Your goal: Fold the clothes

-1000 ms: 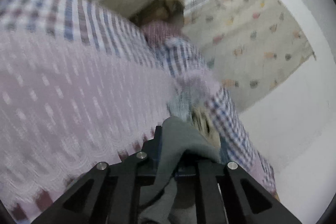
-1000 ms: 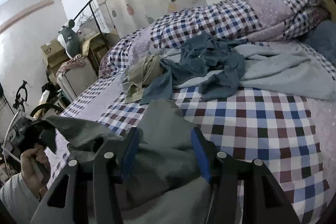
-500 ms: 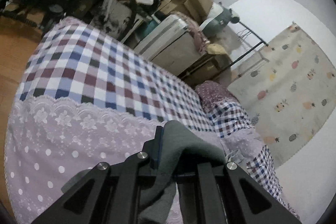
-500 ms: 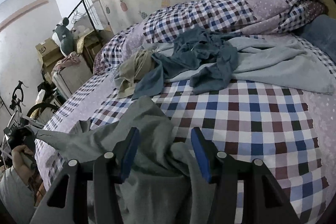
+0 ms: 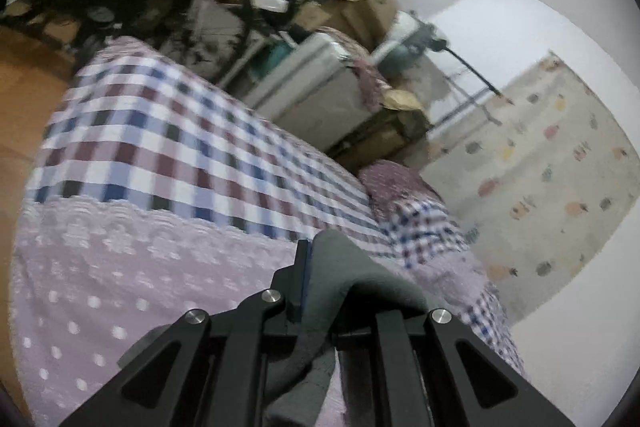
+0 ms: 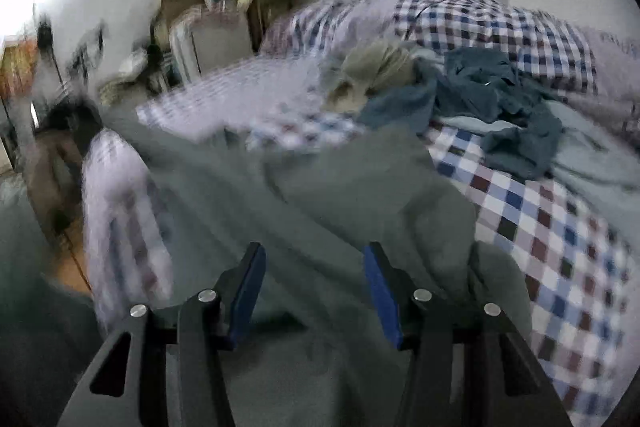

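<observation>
On the checked bed point(image 6: 532, 223), grey garment point(image 6: 320, 195) mid-fold

Left claw point(image 5: 320, 291) is pinching a bunched edge of the grey garment, pressed together on it, up over the lilac dotted part of the bedspread. Right claw point(image 6: 314, 291) is spread wide, blue pads point(image 6: 248, 287) apart, with the grey cloth lying under and between them, not gripped. Pile of blue and beige clothes point(image 6: 480, 95) sits further back near the checked duvet point(image 6: 480, 23). Pretty blurry overall.
</observation>
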Demonstrator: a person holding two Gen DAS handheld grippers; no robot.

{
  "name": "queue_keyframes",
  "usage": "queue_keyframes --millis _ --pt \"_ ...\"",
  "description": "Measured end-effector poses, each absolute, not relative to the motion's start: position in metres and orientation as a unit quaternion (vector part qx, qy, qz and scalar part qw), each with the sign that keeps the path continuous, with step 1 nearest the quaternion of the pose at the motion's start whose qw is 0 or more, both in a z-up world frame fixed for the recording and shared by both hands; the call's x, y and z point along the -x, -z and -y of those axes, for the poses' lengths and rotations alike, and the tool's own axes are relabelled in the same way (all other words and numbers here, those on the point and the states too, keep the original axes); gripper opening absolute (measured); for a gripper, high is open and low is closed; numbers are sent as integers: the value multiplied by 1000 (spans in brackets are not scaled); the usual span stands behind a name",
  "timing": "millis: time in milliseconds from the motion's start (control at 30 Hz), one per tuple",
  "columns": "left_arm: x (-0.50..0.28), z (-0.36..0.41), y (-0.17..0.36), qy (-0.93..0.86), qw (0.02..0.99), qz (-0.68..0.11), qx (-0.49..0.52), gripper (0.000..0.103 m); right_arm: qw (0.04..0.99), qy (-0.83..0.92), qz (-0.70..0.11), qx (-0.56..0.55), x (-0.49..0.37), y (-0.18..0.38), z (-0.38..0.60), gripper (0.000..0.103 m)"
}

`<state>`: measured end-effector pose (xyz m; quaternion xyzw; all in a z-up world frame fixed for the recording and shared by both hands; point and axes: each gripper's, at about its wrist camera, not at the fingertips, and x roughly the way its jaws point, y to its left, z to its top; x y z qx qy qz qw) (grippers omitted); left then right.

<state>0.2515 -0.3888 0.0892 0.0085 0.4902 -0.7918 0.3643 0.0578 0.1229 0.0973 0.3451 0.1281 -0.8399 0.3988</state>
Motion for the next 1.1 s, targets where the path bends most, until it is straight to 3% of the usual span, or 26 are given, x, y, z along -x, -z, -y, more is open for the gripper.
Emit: queue_keyframes --millis 167,267,367,500,800,967,1100 --pt "-256 398 -79 774 383 -503 -19 6 409 828 -152 -353 -68 -92 -122 55" --pt "-255 396 -79 775 384 -501 -23 6 476 786 -162 -359 -84 -91 -112 55" --pt "-244 391 -85 797 332 -504 -26 6 488 790 -164 -333 -100 -93 -99 55" --pt "-206 361 -106 846 118 -516 -60 6 494 802 -161 -295 -118 -98 -83 55" --pt "-147 193 -168 865 -295 -362 -182 6 486 825 -141 -251 -143 -100 -49 59" --pt "-154 160 -184 811 -430 -355 -177 6 481 829 -139 -249 -144 -95 -33 63" --pt "-160 178 -191 793 -450 -388 -134 6 498 826 -108 -241 -145 -105 -30 63"
